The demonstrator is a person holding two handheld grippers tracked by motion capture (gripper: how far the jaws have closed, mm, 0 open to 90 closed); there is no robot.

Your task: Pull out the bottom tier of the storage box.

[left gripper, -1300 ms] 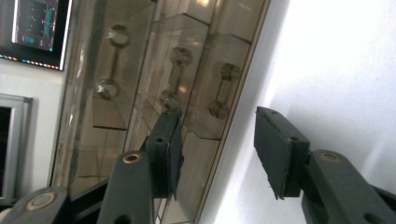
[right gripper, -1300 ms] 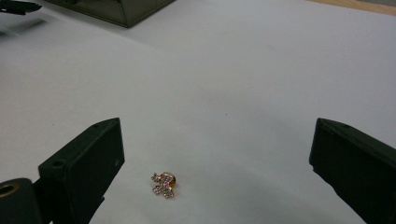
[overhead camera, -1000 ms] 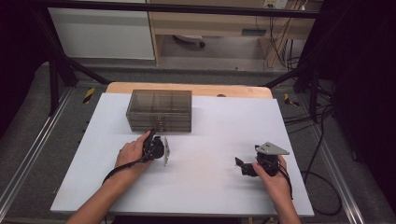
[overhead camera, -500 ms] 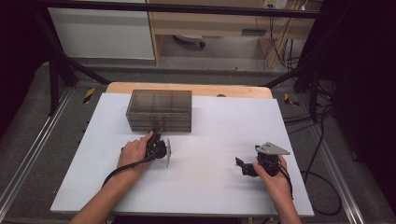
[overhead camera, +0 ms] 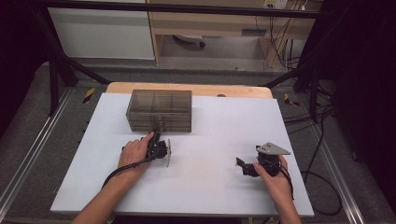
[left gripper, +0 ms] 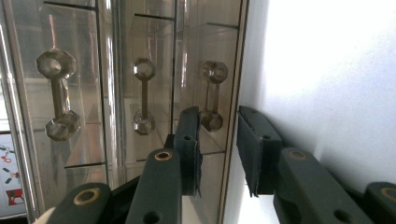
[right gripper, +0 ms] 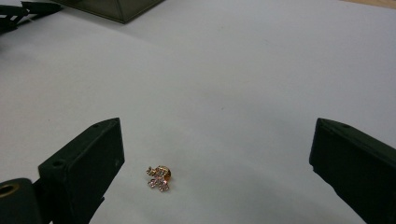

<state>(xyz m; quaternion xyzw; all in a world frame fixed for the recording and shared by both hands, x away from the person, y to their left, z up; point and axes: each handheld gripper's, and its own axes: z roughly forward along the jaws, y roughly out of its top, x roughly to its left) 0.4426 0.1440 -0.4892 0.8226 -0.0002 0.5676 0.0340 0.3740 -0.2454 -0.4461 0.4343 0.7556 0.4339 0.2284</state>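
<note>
A smoky clear drawer unit [overhead camera: 159,109] stands at the back left of the white table [overhead camera: 205,196]. My left gripper [overhead camera: 155,136] points at its front, turned on its side. In the left gripper view the drawer fronts [left gripper: 140,28] run upright with three clear knobbed handles. My left gripper [left gripper: 217,114] has just been closing, its jaws either side of the lower knob of the handle [left gripper: 213,79] nearest the table, with a gap still showing. My right gripper [overhead camera: 243,167] rests at the right, open wide [right gripper: 215,135]. A small gold jewelled pin [right gripper: 159,177] lies on the table between its jaws, near one of them.
A wooden strip [overhead camera: 187,87] edges the table's far side. Black frame posts and cables [overhead camera: 322,140] stand to the right, on the floor. A cable trails from the left gripper along the forearm [overhead camera: 126,168].
The left hand has edged slightly toward the drawer front. The right hand and its gripper have kept still.
</note>
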